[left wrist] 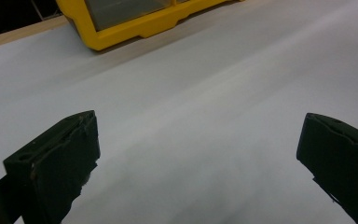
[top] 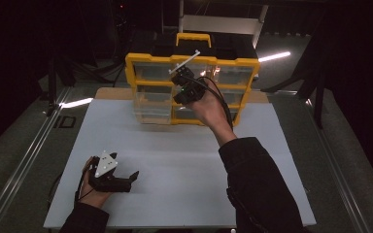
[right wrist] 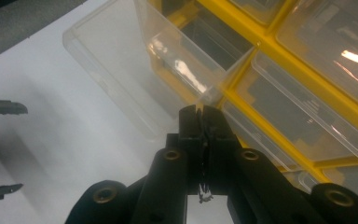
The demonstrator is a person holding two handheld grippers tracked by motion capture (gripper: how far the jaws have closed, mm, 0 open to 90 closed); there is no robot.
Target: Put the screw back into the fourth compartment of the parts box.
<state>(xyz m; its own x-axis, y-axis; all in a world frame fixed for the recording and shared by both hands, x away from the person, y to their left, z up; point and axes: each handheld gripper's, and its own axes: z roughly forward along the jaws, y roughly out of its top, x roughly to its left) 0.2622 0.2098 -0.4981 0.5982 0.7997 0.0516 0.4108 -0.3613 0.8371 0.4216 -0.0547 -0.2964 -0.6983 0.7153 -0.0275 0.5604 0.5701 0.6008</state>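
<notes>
A yellow parts organizer with a black carry handle on top stands upright at the far side of the white tabletop, and its front is a grid of clear plastic drawers. One clear drawer on the left column is pulled out toward the person, and it looks empty as far as the right gripper view shows. The right gripper is raised in front of the organizer's middle, close to the drawer fronts. Its fingers are clenched together, and their tips are just at the corner of the pulled-out drawer; whether they pinch anything thin there I cannot tell. A black cable hangs from this gripper down along the wrist. The left gripper rests low on the near left part of the tabletop, well apart from the organizer, with its fingers released wide and only bare white surface between them. Nothing stands between the grippers and the organizer.
</notes>
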